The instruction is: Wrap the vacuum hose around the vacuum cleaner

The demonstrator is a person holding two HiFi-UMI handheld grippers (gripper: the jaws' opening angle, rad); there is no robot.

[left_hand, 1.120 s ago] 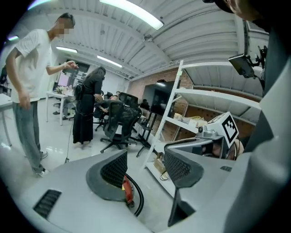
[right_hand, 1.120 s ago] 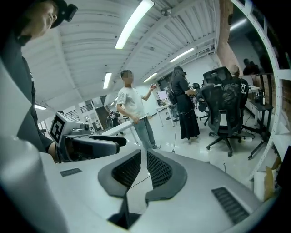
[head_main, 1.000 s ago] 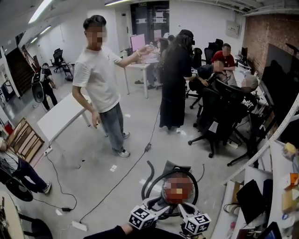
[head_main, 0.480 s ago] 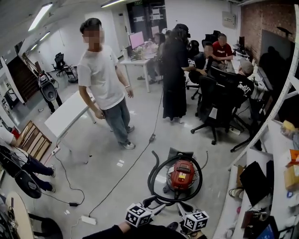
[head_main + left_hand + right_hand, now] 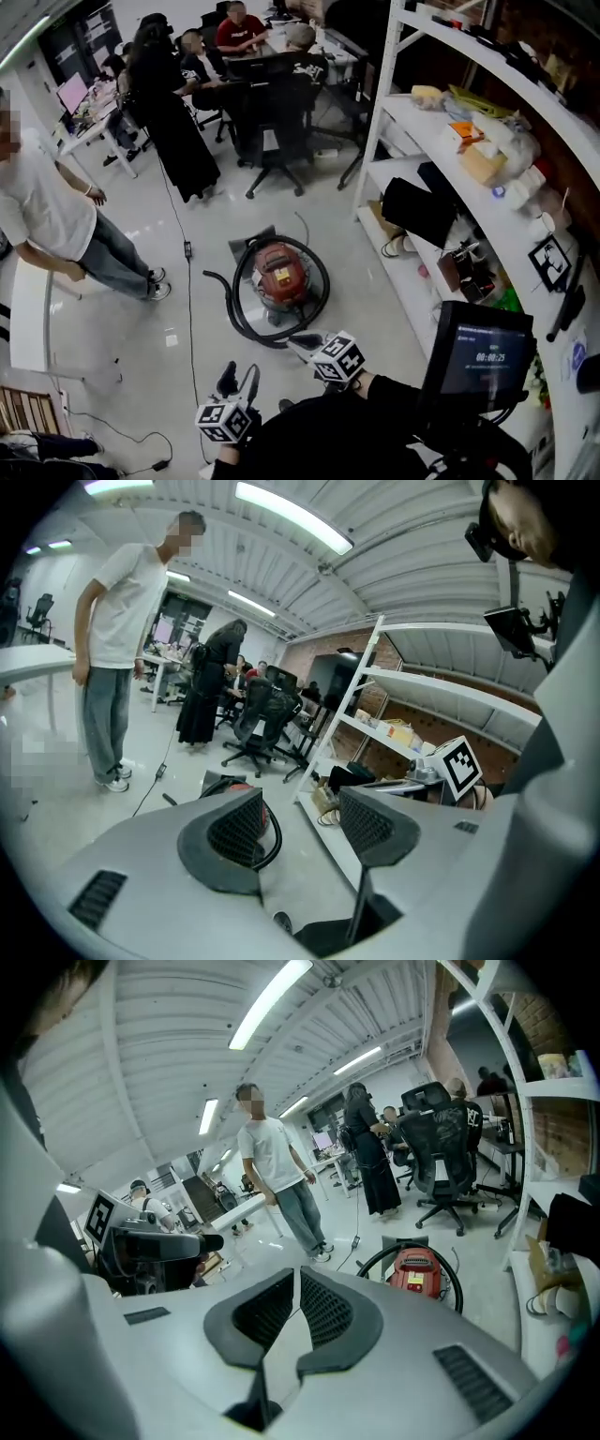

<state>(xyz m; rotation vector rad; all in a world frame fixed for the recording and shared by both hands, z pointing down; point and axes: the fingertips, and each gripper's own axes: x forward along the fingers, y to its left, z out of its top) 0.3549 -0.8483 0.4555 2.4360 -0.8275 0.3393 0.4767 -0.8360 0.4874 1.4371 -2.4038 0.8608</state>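
**Vacuum cleaner** (image 5: 281, 274): red canister standing on the floor (image 5: 187, 319), near the shelf (image 5: 412, 169).

**Hose** (image 5: 236, 314): black, lying in one loop around the canister. One short end sticks out to the left.

**Left gripper** (image 5: 300, 822): held low and well apart from the vacuum. Its fingers are spread, with nothing between them.

**Right gripper** (image 5: 298, 1302): pointed toward the vacuum. Its fingers are brought almost together on nothing.

**Bystander** (image 5: 47, 216): standing to the left, clear of the work.

**Progress:** the wrap looks largely made, and neither gripper holds the hose. Only the loose end, and perhaps snugging the loop closer, seems left.
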